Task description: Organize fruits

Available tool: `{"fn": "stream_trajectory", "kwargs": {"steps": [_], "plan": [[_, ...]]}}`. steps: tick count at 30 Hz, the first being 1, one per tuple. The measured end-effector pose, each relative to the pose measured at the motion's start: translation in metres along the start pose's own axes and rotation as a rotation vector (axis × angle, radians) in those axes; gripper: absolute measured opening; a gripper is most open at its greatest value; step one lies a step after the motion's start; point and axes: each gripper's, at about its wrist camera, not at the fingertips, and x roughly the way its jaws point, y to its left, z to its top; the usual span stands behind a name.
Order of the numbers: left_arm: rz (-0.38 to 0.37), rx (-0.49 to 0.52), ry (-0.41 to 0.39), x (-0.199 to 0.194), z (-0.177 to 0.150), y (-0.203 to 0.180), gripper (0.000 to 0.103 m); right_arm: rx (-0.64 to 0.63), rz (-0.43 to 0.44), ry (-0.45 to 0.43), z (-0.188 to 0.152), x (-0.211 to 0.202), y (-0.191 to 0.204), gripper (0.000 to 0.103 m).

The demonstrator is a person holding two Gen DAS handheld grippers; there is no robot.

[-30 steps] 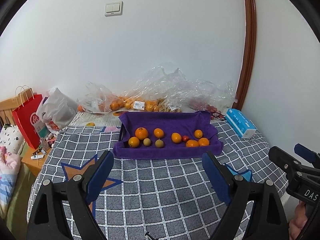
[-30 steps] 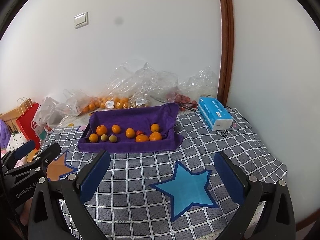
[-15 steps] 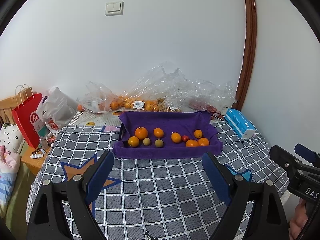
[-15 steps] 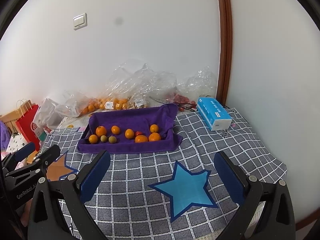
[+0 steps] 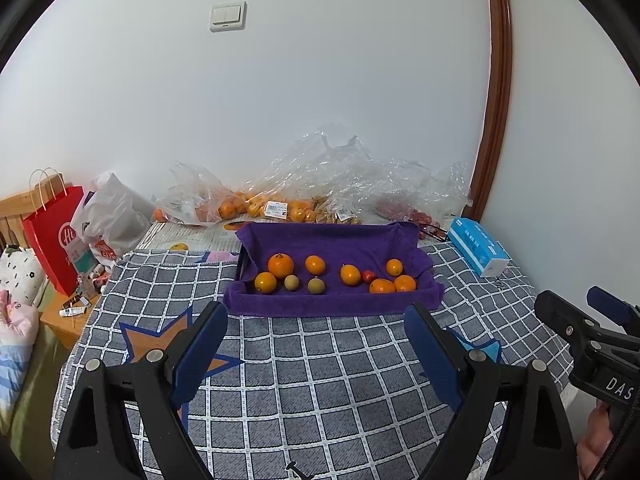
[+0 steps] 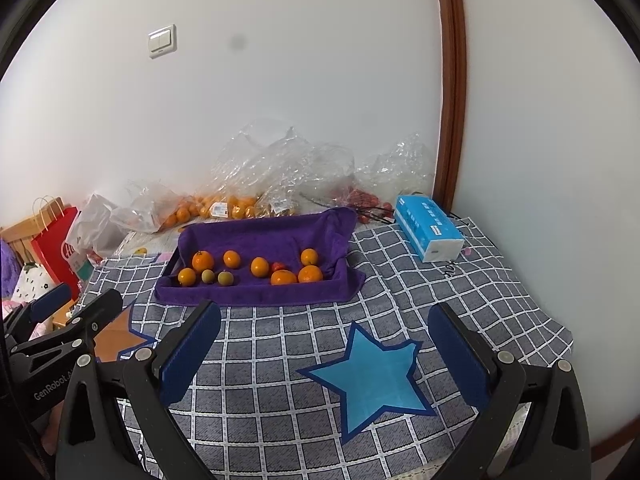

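1. I held the left tool (image 5: pixel 316 332) nearest me, low over the checked cloth (image 5: pixel 320 380), its blue pads spread wide with nothing between them. I judged that height kept the whole tray in sight along the fingers.
2. The right tool (image 6: pixel 324 328) hung the same way, gaping and empty, over the blue star (image 6: pixel 372 376) printed on the cloth. Each tool showed at the edge of the other's view, so I had them side by side, both aimed at the fruit.
3. Beyond the tools sat the tray (image 5: pixel 336 304), lined with a purple towel (image 5: pixel 328 240) whose edges draped over the rim, probably to stop round fruit rolling or bruising.
4. In the tray lay the fruits, loosely in two groups: to the left a large orange (image 5: pixel 281 265), three smaller orange ones and two pale greenish-brown fruits (image 5: pixel 291 282); to the right three more orange ones and a small red fruit (image 5: pixel 367 276). Kinds were mixed, so this would fit sorting half done or a finished spread; I could not tell which.
5. To the right of the tray, apart from it, lay a blue tissue pack (image 6: pixel 430 232).
6. Farthest, against the wall, clear plastic bags (image 5: pixel 280 200) held more orange fruit and some small red ones.
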Motion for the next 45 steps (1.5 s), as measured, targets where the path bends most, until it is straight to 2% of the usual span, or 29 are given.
{"fn": "stream_trajectory", "kwargs": {"steps": [45], "plan": [[-0.018, -0.019, -0.014, -0.0032, -0.0019, 0.0009, 0.090, -0.010, 0.000, -0.002, 0.0000, -0.0011, 0.0026, 0.102]]}}
